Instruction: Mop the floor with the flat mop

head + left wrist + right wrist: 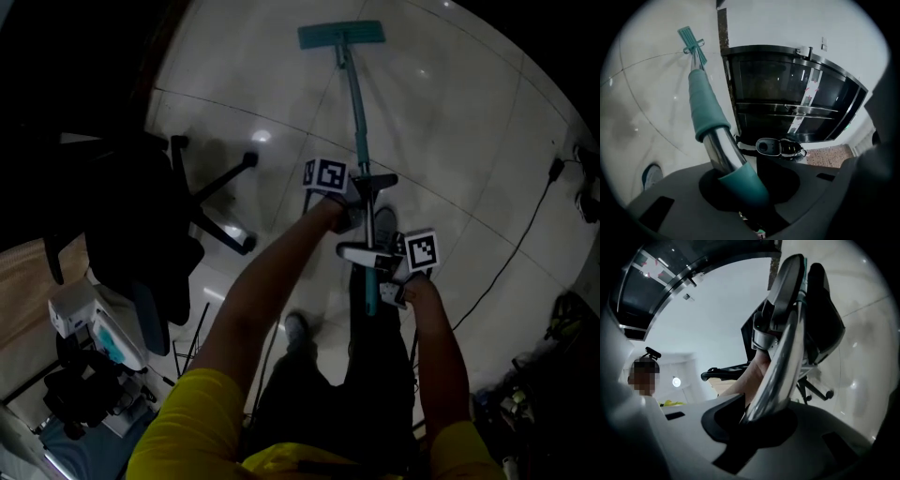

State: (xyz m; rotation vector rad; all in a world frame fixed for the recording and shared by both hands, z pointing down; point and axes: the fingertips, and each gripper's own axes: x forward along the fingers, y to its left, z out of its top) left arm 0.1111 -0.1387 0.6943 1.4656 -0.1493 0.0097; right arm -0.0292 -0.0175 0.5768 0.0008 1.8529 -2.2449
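Head view, 9 o'clock: a dark office chair (155, 234) stands on the pale tiled floor (450, 131), its wheeled legs reaching toward the centre. Below it, at 8 o'clock, lies assorted equipment too dim to identify.

Centre: the flat mop (355, 103) runs from the person's arms up to 12 o'clock. Its teal mop head (341, 36) lies flat on the floor at the top of the view, well apart from the chair.

The left tongs (367, 184) are clamped on the mop handle (707, 112), on the side nearer the mop head. The left gripper view shows the left tongs (740, 180) closed round the handle where bare metal meets a teal sleeve, with the mop head (690, 38) at 11 o'clock.

The right tongs (364, 253) grip the same handle just behind, nearer the person. The right gripper view shows them (764, 413) closed on the metal tube (785, 352).

Head view, 4 o'clock: a black cable (516, 248) trails across the floor.
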